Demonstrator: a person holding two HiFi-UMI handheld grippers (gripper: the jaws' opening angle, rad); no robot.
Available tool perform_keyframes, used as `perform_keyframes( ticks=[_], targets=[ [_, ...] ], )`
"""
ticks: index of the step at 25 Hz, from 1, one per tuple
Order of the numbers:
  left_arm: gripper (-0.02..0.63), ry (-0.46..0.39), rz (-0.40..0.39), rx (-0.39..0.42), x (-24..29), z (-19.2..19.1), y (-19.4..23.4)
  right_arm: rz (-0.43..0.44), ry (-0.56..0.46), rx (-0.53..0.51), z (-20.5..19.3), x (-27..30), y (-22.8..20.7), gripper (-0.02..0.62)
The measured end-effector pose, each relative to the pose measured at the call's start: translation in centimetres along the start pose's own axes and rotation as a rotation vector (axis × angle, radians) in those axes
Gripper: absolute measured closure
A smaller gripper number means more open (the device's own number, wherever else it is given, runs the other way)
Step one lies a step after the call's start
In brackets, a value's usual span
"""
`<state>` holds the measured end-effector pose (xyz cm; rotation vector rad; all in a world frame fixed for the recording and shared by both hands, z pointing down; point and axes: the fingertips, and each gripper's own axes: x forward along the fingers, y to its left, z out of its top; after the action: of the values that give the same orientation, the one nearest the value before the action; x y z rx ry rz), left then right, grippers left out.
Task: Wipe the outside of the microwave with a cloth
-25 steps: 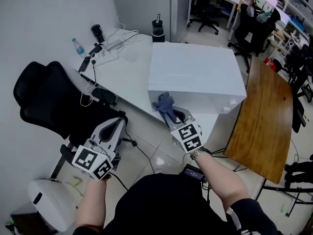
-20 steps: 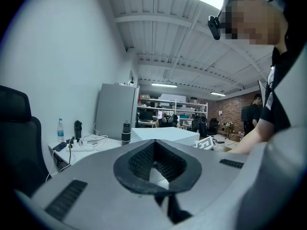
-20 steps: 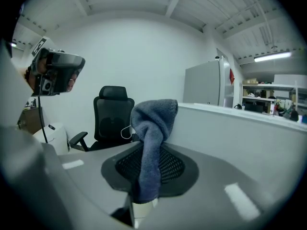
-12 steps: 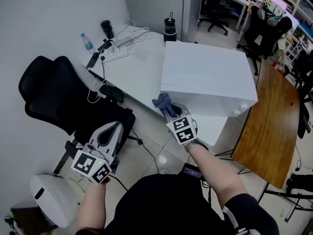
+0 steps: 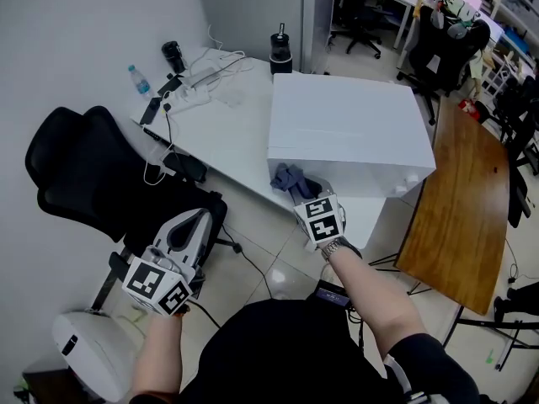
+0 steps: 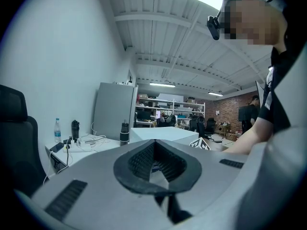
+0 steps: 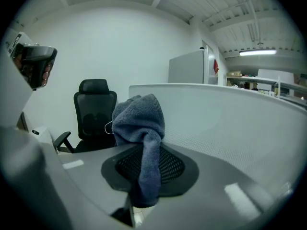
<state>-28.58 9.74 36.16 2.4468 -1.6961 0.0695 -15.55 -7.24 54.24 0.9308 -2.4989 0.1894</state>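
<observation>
At microwave (image 5: 345, 124) front, right tongs (image 5: 297, 191) clamping cloth (image 5: 289, 178) have sunk lower; left tongs (image 5: 200, 215) closed, empty.

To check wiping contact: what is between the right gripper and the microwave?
Only the grey-blue cloth, gripped by the right gripper; the head view shows it.

No legible text, brand or number anywhere. Black-and-white square marker patterns on the cubes of left gripper (image 5: 200, 219) and right gripper (image 5: 303, 192), no letters. Bottle (image 5: 137, 81) label too small to read. Red sticker (image 7: 217, 67) on grey cabinet (image 7: 189, 68) illegible.
</observation>
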Motion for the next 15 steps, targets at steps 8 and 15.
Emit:
perform_keyframes(
  ticks=[8,15],
  targets=[
    [0.601,0.002,-0.059,-0.006,2.0,0.0,-1.5,-0.084,0.018,0.035,-1.2,-2.6,-3.8,0.526],
    [0.601,0.001,-0.111,-0.001,4.2,0.2,-3.5,-0.156,0.032,0.077,-2.7,-5.1,-7.6,0.526]
  ],
)
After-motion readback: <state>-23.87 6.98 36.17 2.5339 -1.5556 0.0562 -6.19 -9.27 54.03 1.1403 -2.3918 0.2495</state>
